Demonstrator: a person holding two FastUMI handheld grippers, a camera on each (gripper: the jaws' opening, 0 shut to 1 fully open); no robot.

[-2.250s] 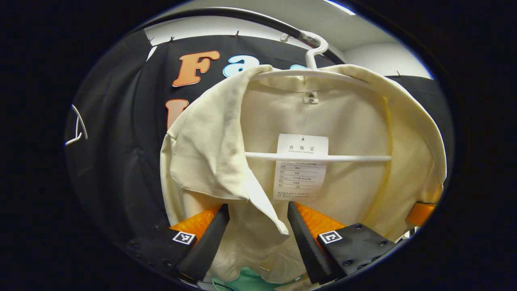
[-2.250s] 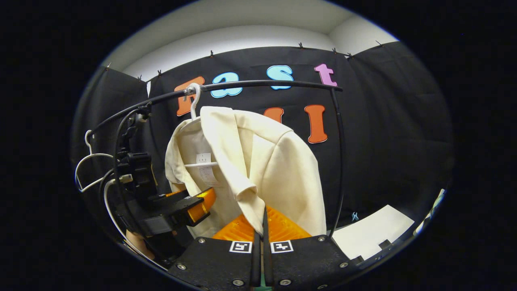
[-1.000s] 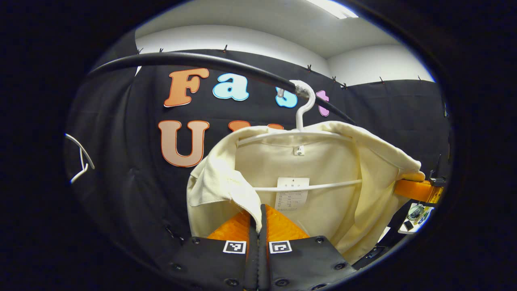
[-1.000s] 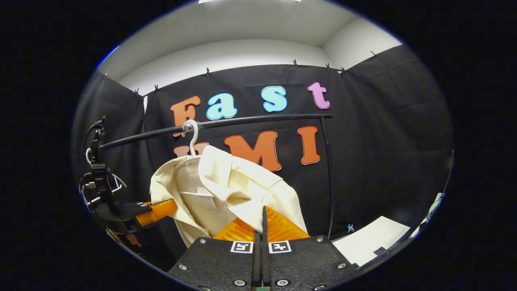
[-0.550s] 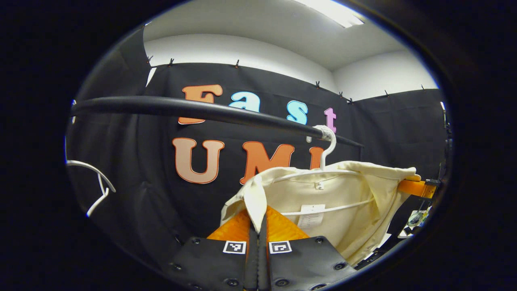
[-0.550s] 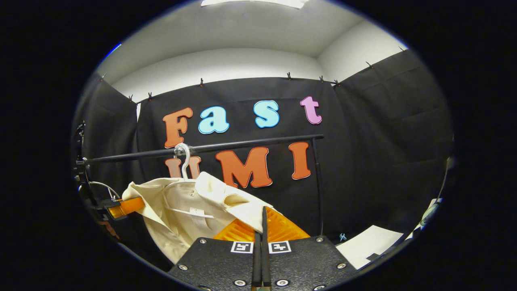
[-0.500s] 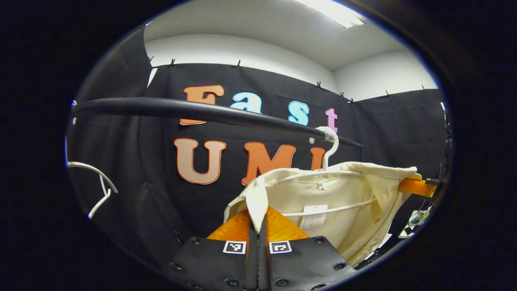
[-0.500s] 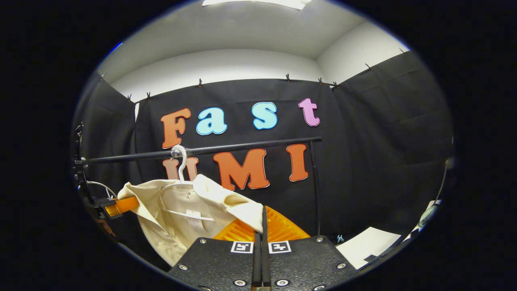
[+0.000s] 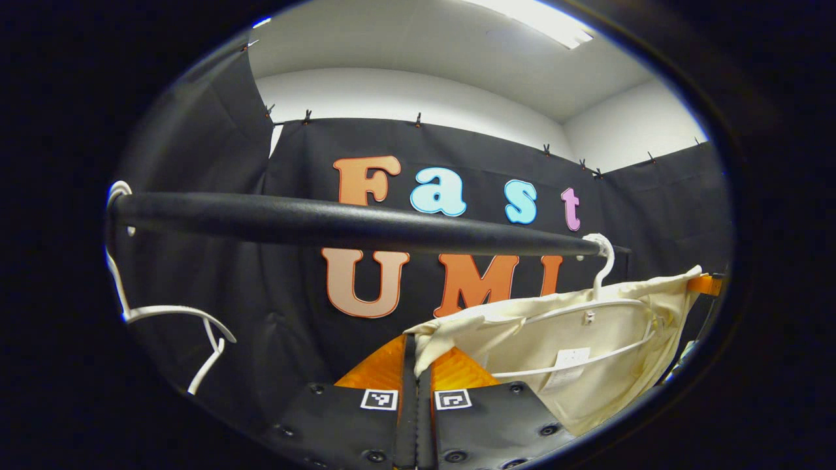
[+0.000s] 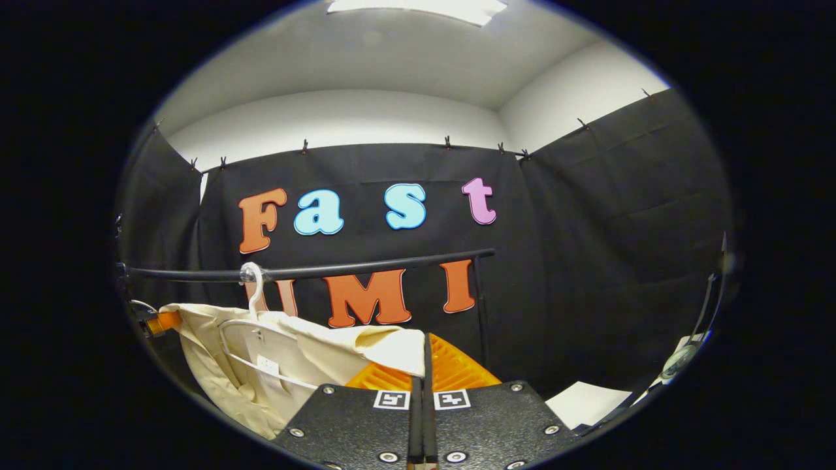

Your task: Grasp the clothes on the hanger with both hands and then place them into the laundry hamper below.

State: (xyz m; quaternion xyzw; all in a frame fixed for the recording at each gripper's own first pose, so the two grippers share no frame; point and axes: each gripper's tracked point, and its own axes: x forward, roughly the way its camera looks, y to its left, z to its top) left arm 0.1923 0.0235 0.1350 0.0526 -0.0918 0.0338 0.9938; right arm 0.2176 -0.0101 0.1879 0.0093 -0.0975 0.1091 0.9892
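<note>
- The cream-coloured cloth jacket hangs spread wide across a thin white plastic hanger, whose hook sits on the black round metal rail; in the right gripper view the same jacket drapes below the hook, with its paper tag showing inside the collar.
- The left gripper has its fingers pressed together on one front edge of the jacket, the cloth emerging right at the fingertips.
- The right gripper likewise pinches the opposite front edge, fingers closed tight on the fabric.
- The step in hand looks like peeling the jacket off the hanger's shoulders (the cloth is drawn nearly flat between the two grips).
- To do it well, I judge both grips should pull outward and toward the person evenly, so each shoulder slides off its hanger arm together.
- An uneven pull would likely tilt the hanger or lift its hook from the rail.
- A second white hanger, bare, hangs at the rail's far left, well apart from the jacket.
- The hamper lies below; lower only once the collar is free.
</note>
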